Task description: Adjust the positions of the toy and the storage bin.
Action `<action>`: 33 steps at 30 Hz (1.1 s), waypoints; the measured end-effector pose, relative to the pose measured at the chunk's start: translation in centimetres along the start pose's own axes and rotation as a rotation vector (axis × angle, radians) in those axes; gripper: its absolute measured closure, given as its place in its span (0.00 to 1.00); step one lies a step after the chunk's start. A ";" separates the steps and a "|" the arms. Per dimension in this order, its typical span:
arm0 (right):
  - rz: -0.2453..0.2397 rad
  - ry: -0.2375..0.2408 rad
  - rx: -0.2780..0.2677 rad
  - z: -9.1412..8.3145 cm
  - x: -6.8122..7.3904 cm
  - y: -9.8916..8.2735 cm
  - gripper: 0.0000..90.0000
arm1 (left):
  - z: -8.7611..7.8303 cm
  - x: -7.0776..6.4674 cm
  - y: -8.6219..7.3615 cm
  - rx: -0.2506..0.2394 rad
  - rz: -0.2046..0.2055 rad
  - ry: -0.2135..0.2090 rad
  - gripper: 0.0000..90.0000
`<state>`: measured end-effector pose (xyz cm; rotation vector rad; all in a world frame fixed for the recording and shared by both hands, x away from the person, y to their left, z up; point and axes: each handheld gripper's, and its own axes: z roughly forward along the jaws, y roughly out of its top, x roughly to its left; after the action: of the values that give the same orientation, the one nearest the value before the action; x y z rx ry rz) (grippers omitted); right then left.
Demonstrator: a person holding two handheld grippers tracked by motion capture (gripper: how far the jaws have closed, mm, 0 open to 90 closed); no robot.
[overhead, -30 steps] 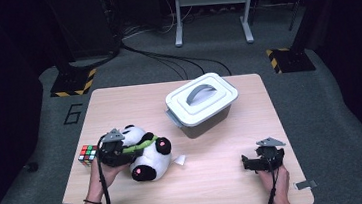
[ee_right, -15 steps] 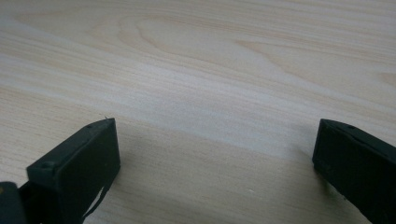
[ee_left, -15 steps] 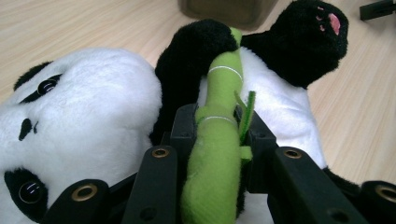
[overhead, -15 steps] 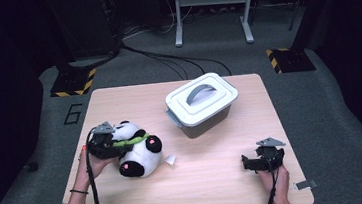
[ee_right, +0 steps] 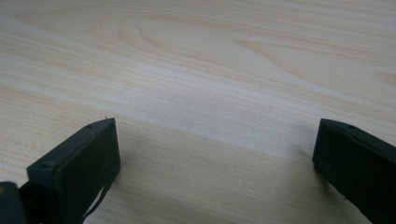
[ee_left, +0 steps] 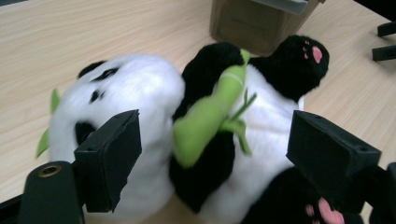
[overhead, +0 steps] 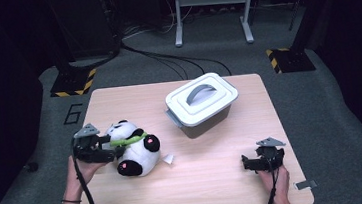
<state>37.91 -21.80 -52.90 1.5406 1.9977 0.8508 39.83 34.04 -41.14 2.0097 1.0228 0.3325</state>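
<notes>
Both forearms reach in from below, left gripper (overhead: 104, 148) and right gripper (overhead: 249, 163) each with jaws spread wide.

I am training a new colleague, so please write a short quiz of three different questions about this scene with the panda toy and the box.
1. True or false: the white lid is on the grey box.
2. Which tongs have the panda toy between their open jaws?
A. left tongs
B. right tongs
C. both
3. Fill in: the panda holds a ___ bamboo stalk.

Key
1. True; the lid sits closed, handle up.
2. A; in the left gripper view the toy lies between the jaws, while the right tongs are open over the bare table.
3. green
</notes>
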 end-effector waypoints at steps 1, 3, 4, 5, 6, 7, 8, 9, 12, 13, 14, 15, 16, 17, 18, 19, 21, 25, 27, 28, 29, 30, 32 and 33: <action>0.000 0.001 0.000 0.0 0.0 0.0 0.00 | -0.5 0.0 -0.3 0.004 0.004 0.016 0.18; 0.000 0.001 0.000 0.0 0.0 0.0 0.00 | -1.2 -0.1 -1.2 -0.002 -0.012 0.039 0.17; 0.000 0.001 0.000 0.0 0.0 0.0 0.00 | -1.6 -0.1 -1.7 -0.005 -0.014 0.054 0.17; -0.001 0.001 0.000 0.0 0.0 0.0 0.00 | -1.9 -0.2 -2.2 -0.014 -0.021 0.068 0.17; -0.001 0.001 0.000 0.0 0.0 0.0 0.00 | -2.3 -0.3 -2.7 -0.013 -0.027 0.076 0.17; -0.001 0.002 0.000 0.0 0.0 0.0 0.00 | -2.6 -0.4 -3.2 -0.017 -0.033 0.094 0.16; -0.002 0.002 0.000 0.0 0.0 0.0 0.00 | -2.9 -0.6 -3.7 -0.017 -0.037 0.112 0.16; -0.002 0.003 0.002 0.0 0.0 0.0 0.00 | -3.1 -0.7 -4.3 -0.017 -0.039 0.122 0.15; -0.010 0.005 0.006 0.0 0.0 0.0 0.00 | -3.3 -1.2 -6.4 -0.018 -0.062 0.169 0.14; -0.013 0.007 0.006 0.0 0.0 0.0 0.00 | -3.1 -1.3 -7.1 -0.016 -0.069 0.177 0.13; -0.014 0.007 0.008 0.0 0.0 0.1 0.00 | -2.9 -1.5 -7.9 -0.009 -0.076 0.193 0.12; -0.014 0.008 0.010 0.0 0.0 0.1 0.00 | -2.5 -1.6 -8.6 0.005 -0.084 0.200 0.11; -0.008 0.011 0.011 0.0 0.0 0.1 0.00 | -2.1 -1.7 -9.3 0.012 -0.096 0.200 0.11; -0.011 0.013 0.013 0.0 0.0 0.2 0.00 | -1.8 -1.7 -9.9 0.016 -0.105 0.202 0.10; -0.013 0.015 0.015 0.1 0.0 0.2 0.00 | -1.3 -1.8 -10.5 0.017 -0.112 0.209 0.10; -0.014 0.016 0.017 0.1 0.0 0.2 0.00 | -0.8 -1.9 -11.0 0.022 -0.122 0.208 0.09; -0.016 0.025 0.021 0.1 0.0 0.3 0.00 | 0.1 -2.0 -11.9 0.047 -0.127 0.215 0.07; -0.005 0.056 0.039 0.1 -0.5 0.9 0.00 | 1.5 -2.1 -12.9 0.060 -0.126 0.240 0.05; 0.001 0.075 0.045 0.0 -0.7 1.4 0.00 | 2.2 -2.1 -13.2 0.060 -0.129 0.259 0.04; 0.000 0.081 0.043 -0.1 -0.8 1.7 0.00 | 2.4 -2.0 -13.2 0.063 -0.129 0.255 0.03; -0.006 0.089 0.039 -0.2 -0.9 2.0 0.00 | 2.6 -1.9 -13.3 0.075 -0.123 0.252 0.02; -0.006 0.094 0.042 -0.3 -0.8 2.4 0.00 | 2.8 -2.0 -13.3 0.074 -0.123 0.262 0.01; -0.010 0.109 0.039 -0.6 -0.9 3.3 0.00 | 3.0 -1.9 -13.3 0.075 -0.107 0.272 0.00; -0.019 0.115 0.035 -0.7 -0.9 3.7 0.00 | 3.2 -1.9 -13.2 0.075 -0.104 0.282 0.00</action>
<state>40.18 -22.19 -49.79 1.5200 2.1153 0.9201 33.18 34.98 -53.11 2.0042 1.3268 0.5392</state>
